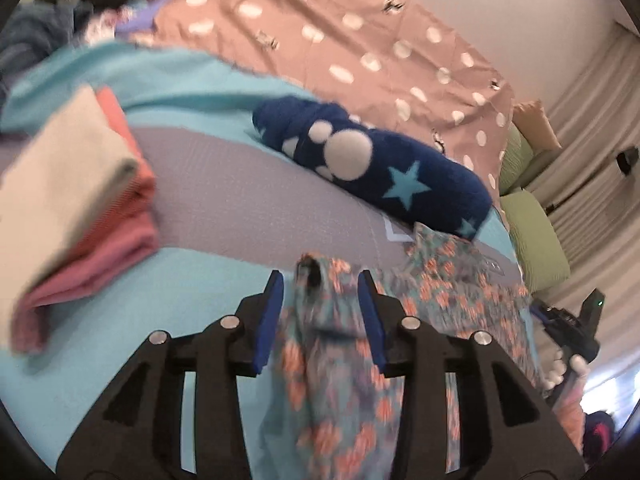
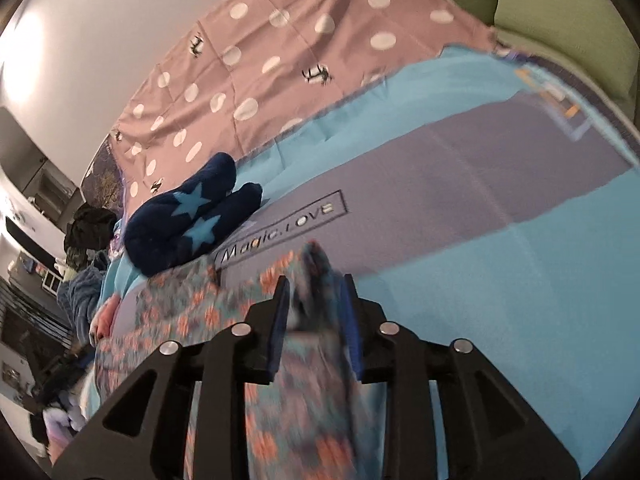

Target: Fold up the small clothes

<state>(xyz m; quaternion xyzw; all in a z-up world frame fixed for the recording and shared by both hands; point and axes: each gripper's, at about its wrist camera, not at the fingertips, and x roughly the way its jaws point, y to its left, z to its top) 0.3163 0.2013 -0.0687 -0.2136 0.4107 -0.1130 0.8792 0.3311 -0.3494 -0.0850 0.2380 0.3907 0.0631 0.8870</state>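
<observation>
— How are your grippers standing?

— Your left gripper [image 1: 322, 280] has its blue pads [image 1: 272, 312] set a little apart, with cloth bunched between them; whether they pinch it is hard to tell. Your right gripper [image 2: 316, 284] has its pads [image 2: 280, 312] pressed close on a fold.

— And your hands?

— A hand [image 2: 102, 320] shows at the far left of the right wrist view.

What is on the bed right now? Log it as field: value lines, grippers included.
surface: blue and grey blanket over a pink dotted sheet
held item: floral garment, bunched between both grippers
left gripper: shut on floral garment
right gripper: shut on floral garment
done pile: folded stack, cream on pink
nearby: navy star-print fleece, rolled, beside the floral garment
</observation>
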